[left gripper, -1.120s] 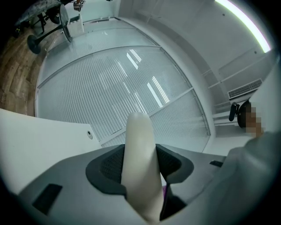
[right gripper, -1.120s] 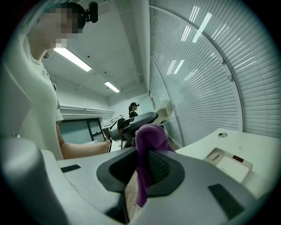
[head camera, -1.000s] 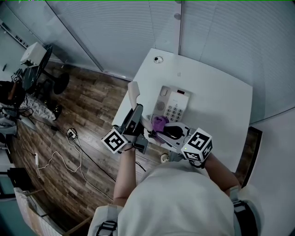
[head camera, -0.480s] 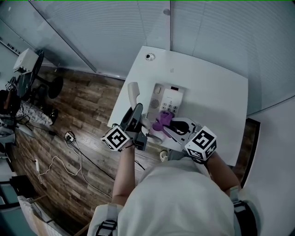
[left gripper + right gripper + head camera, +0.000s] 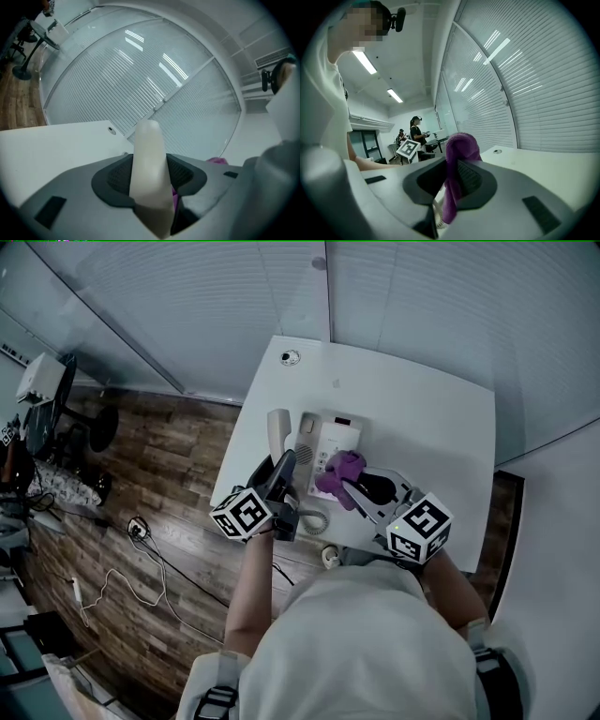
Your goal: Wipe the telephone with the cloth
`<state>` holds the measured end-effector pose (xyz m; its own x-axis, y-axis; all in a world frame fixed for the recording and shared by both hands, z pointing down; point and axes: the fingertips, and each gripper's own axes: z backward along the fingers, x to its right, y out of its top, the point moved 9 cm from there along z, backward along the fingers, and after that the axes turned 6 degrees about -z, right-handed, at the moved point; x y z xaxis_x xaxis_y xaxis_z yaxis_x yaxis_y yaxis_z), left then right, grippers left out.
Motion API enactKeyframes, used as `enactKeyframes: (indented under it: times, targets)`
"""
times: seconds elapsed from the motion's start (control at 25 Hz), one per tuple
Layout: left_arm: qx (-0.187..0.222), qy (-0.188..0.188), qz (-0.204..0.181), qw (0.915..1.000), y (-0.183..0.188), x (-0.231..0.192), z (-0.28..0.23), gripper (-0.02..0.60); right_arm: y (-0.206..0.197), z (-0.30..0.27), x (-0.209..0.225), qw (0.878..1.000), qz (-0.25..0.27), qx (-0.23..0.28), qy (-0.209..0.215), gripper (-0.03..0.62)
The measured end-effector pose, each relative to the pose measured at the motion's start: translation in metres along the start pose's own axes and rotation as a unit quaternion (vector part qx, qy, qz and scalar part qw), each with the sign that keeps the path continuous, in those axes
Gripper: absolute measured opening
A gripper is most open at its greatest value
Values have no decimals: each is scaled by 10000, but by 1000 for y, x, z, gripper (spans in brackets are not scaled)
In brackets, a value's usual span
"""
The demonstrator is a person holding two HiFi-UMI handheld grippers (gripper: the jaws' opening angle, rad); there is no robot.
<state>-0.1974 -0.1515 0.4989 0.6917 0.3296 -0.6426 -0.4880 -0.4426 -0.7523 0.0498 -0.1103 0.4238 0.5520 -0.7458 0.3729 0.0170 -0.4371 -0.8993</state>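
The left claw (image 5: 284, 465), clamped on the handset (image 5: 277, 432), has lowered it beside the telephone (image 5: 323, 439) on the table (image 5: 422, 418), while the right claw (image 5: 350, 486), pinching the purple cloth (image 5: 339, 472), has brought it onto the telephone, so wiping looks ready to start.

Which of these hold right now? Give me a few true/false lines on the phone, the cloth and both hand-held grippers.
1. The left hand-held gripper is clamped on the telephone handset. True.
2. The handset sits in its cradle on the telephone base. False: it is off the cradle, held at the base's left side.
3. The right hand-held gripper grips a purple cloth. True.
4. The cloth lies loose on the wooden floor. False: it is pinched between the jaws, and in the head view it is over the base's keypad end.
5. The table is black. False: it is white.
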Motion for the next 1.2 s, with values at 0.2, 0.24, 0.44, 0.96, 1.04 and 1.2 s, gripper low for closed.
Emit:
enactKeyframes:
  times: [0.2,0.24,0.44,0.96,1.04,1.2]
  targets:
    - [-470,190,-434,9978,-6,-3,-16,222,10,2,10,9995,-32,141,-268,66]
    - [-565,245,-542,9966,-6,-3,-19,222,11,2,12,9994,-46,138,-316,66]
    - [-1030,470,-999,9885,-15,-8,-34,222,9,0,21,9988,-154,79,-457,66]
    - [-1935,1006,-2049,9542,-33,-14,-69,221,6,-5,36,9972,-469,124,-571,66]
    - [-2038,1117,-2203,9473,-36,-13,-71,222,5,-4,38,9970,-504,109,-577,66]
    - [-2075,1247,-2460,9386,-42,-12,-73,222,2,-4,41,9966,-575,107,-579,66]
